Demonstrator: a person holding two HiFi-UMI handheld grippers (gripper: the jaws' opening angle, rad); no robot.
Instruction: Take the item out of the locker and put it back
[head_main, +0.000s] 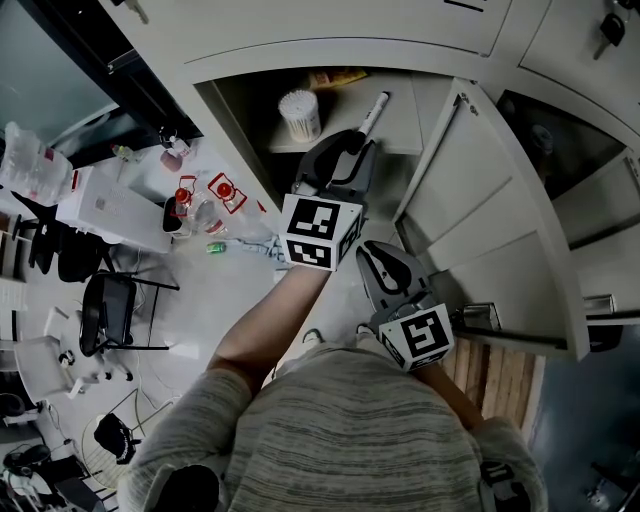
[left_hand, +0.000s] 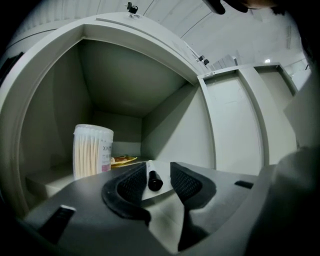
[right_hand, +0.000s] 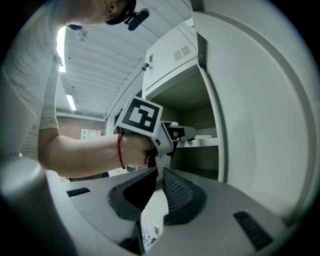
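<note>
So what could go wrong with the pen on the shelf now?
1. The marker lies loose between the open jaws of the left gripper, its cap end toward the front of the shelf. If a pad drags it when the gripper pulls away, it might roll off.
2. The cotton swab tub stands close by on the left; a sideways swing could tip it.
3. The locker door hangs open beside the person's arms and could get bumped.

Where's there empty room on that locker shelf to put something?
The shelf is bare to the right of the marker, up to the side wall, and at the front left corner beside the cotton swab tub. The middle is crowded: the left tool straddles the marker, and a yellow packet lies behind.
</note>
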